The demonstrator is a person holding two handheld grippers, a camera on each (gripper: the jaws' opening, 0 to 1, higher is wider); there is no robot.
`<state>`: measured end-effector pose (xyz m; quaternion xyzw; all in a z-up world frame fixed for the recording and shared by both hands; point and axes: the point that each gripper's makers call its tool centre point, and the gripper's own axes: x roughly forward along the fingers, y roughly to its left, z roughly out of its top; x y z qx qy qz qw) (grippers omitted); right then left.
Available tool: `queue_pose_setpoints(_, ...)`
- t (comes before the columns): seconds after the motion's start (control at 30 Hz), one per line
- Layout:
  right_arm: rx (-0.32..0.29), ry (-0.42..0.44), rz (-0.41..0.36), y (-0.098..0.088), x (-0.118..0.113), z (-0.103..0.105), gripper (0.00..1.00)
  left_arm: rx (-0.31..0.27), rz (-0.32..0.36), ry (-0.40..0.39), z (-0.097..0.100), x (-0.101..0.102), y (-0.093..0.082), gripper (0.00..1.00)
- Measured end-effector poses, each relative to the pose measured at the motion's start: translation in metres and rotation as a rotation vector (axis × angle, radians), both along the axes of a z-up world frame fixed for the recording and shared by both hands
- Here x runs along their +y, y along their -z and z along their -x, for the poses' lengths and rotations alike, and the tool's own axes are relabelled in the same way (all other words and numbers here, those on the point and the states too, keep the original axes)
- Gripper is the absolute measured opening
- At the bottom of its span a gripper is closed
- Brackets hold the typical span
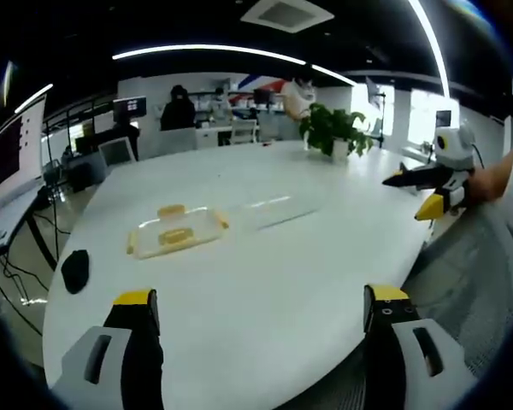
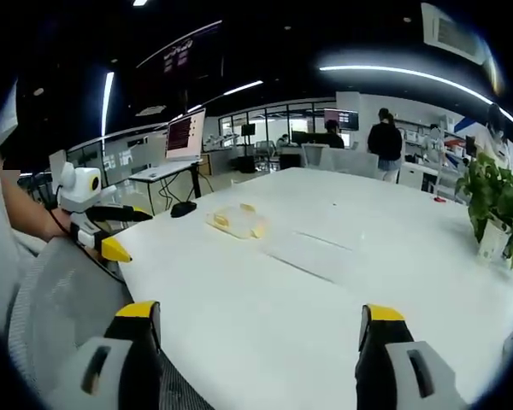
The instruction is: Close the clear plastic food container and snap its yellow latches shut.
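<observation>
A clear plastic food container point(image 1: 177, 231) with yellow latches lies on the white table point(image 1: 265, 282), left of centre. Its flat clear lid point(image 1: 278, 210) lies beside it on the right. My left gripper point(image 1: 261, 309) hovers open over the near table edge, well short of the container. In the right gripper view the container point(image 2: 237, 221) sits far across the table with the clear lid point(image 2: 303, 250) nearer. My right gripper point(image 2: 255, 325) is open, nothing between its jaws. The right gripper point(image 1: 436, 192) appears at the right of the left gripper view, and the left gripper point(image 2: 98, 231) at the left of the right gripper view.
A black mouse-like object point(image 1: 75, 268) rests near the table's left edge. A potted plant point(image 1: 335, 130) stands at the far side, also in the right gripper view point(image 2: 498, 205). A grey mesh chair back point(image 2: 64, 307) is beside me. People stand at desks point(image 1: 178, 109) in the background.
</observation>
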<state>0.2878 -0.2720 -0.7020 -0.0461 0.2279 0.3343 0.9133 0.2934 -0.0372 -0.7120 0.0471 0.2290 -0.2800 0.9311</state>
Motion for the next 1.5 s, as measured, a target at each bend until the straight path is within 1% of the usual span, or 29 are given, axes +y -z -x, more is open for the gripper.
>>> queue_pose_setpoints(0.2, 0.003, -0.005, 0.002, 0.0, 0.001, 0.001, 0.96, 0.0, -0.005, 0.0, 0.0, 0.0, 0.001, 0.98)
queue_pose_setpoints(0.27, 0.003, -0.004, 0.004, 0.001, 0.0, 0.001, 0.95, -0.012, -0.011, -0.004, -0.001, 0.001, -0.001, 0.97)
queue_pose_setpoints(0.33, 0.005, -0.004, 0.004, 0.001, 0.0, 0.001, 0.95, -0.005, -0.005, -0.002, 0.0, 0.0, -0.001, 0.97)
queue_pose_setpoints(0.43, 0.003, -0.001, 0.007, 0.001, 0.0, 0.001, 0.95, -0.002, -0.018, 0.008, 0.001, 0.0, 0.001, 0.97)
queue_pose_setpoints(0.57, 0.01, 0.008, 0.01, 0.004, -0.002, 0.002, 0.94, 0.0, -0.018, 0.013, 0.002, -0.001, 0.002, 0.96)
queue_pose_setpoints(0.67, 0.01, 0.015, 0.002, 0.003, -0.003, 0.001, 0.94, 0.007, -0.021, 0.029, 0.004, -0.004, 0.004, 0.96)
queue_pose_setpoints(0.87, 0.011, 0.023, 0.0, 0.003, -0.005, 0.001, 0.93, 0.014, -0.025, 0.033, 0.005, -0.005, 0.005, 0.96)
queue_pose_setpoints(1.0, 0.003, 0.03, 0.003, 0.002, -0.006, -0.001, 0.93, 0.004, -0.024, 0.041, 0.004, -0.007, 0.004, 0.96)
queue_pose_setpoints(1.07, 0.008, 0.03, 0.021, 0.004, -0.006, 0.0, 0.93, 0.002, -0.04, 0.051, 0.006, -0.008, 0.005, 0.96)
queue_pose_setpoints(1.17, 0.012, 0.021, 0.031, 0.006, -0.005, 0.0, 0.93, 0.015, -0.044, 0.046, 0.005, -0.006, 0.007, 0.95)
queue_pose_setpoints(1.23, 0.018, 0.038, 0.014, 0.004, -0.007, -0.001, 0.93, 0.014, -0.039, 0.05, 0.004, -0.006, 0.007, 0.95)
queue_pose_setpoints(1.33, 0.027, 0.045, 0.014, 0.007, -0.009, -0.001, 0.92, 0.023, -0.053, 0.058, 0.007, -0.007, 0.01, 0.95)
queue_pose_setpoints(1.37, 0.031, 0.042, 0.0, 0.006, -0.007, 0.001, 0.92, 0.021, -0.061, 0.058, 0.006, -0.006, 0.011, 0.95)
queue_pose_setpoints(1.4, 0.066, 0.037, -0.032, 0.006, -0.002, 0.004, 0.92, 0.017, -0.077, 0.052, 0.005, -0.003, 0.011, 0.95)
queue_pose_setpoints(1.43, 0.041, 0.023, -0.034, 0.002, 0.0, 0.001, 0.92, 0.009, -0.092, 0.022, 0.0, 0.004, 0.01, 0.96)
queue_pose_setpoints(1.47, 0.012, 0.004, -0.026, -0.002, 0.003, 0.0, 0.92, 0.015, -0.073, -0.006, -0.003, 0.007, 0.01, 0.96)
queue_pose_setpoints(1.5, -0.012, -0.009, -0.012, -0.004, 0.003, -0.001, 0.92, 0.024, -0.059, -0.012, -0.003, 0.007, 0.009, 0.96)
